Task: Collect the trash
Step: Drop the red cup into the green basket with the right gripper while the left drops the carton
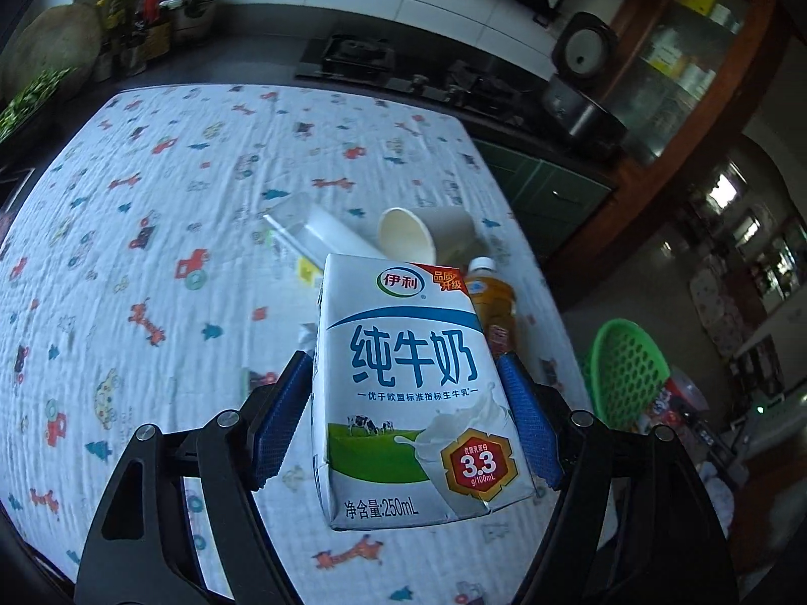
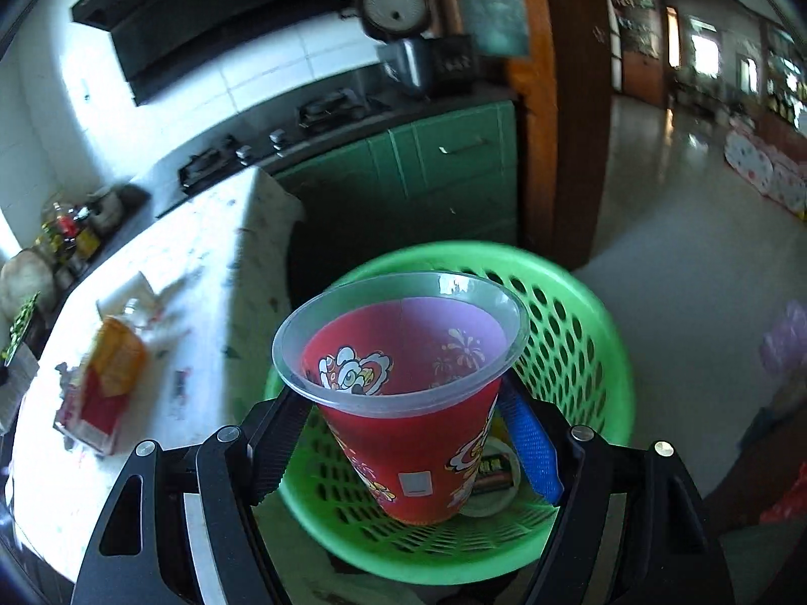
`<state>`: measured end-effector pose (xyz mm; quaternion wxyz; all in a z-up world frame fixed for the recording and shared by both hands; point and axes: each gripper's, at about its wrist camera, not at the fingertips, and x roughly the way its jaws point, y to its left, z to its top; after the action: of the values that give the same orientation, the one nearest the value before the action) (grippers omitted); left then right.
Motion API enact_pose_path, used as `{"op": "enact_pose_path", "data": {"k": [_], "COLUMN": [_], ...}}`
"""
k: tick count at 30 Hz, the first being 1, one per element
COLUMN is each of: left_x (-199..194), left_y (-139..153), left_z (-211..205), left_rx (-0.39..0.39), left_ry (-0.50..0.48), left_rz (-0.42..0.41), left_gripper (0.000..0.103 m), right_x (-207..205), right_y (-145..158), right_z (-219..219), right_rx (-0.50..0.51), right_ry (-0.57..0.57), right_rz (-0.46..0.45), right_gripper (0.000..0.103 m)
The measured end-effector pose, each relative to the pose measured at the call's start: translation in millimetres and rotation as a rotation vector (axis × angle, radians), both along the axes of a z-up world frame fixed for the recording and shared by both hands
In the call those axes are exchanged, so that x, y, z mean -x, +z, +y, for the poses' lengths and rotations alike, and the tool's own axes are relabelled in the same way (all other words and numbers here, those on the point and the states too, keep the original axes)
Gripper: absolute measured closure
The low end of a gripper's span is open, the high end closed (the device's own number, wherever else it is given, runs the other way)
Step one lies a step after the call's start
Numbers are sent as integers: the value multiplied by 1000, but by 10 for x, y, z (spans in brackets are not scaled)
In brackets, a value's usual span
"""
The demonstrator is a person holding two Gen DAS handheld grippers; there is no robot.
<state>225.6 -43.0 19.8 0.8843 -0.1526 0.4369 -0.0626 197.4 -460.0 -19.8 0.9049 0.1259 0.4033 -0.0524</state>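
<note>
With the right claw (image 2: 403,446) clamped on the red cup (image 2: 403,403) above the green basket (image 2: 580,353) and the left claw (image 1: 407,393) gripping the milk carton (image 1: 408,403) over the counter (image 1: 151,201), a careless release could bounce the tapered cup off the rim.

Left gripper (image 1: 406,368): jaws clamped on both sides of a carton (image 1: 411,398), blue pads (image 1: 282,423) pressed flat against it, held aloft. Right gripper (image 2: 403,403): jaws closed on a cup (image 2: 408,403), upright, held over a basket (image 2: 580,348).
</note>
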Motion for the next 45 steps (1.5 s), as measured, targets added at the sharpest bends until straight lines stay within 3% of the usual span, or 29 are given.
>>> {"op": "enact_pose_path", "data": {"k": [11, 19, 26, 36, 45], "left_x": [-237, -323, -399, -524, -585], "left_y": [65, 62, -45, -373, -585], "left_z": [-1072, -1819, -2393, -3016, -3247], "left_rx": [20, 6, -28, -84, -126], "left_ry": [-256, -410, -522, -618, -628], "left_rz": [-23, -30, -21, 18, 32], "left_gripper": [29, 29, 29, 29, 29], "right_x": [-122, -81, 74, 424, 566], "right_y": [-441, -466, -307, -71, -55], "right_z": [-291, -380, -384, -327, -332], "right_rx": [13, 10, 10, -5, -33], "right_ry": [-54, -60, -57, -47, -41], "right_rz": [102, 98, 55, -21, -48], "right_gripper": [30, 26, 23, 21, 21]}}
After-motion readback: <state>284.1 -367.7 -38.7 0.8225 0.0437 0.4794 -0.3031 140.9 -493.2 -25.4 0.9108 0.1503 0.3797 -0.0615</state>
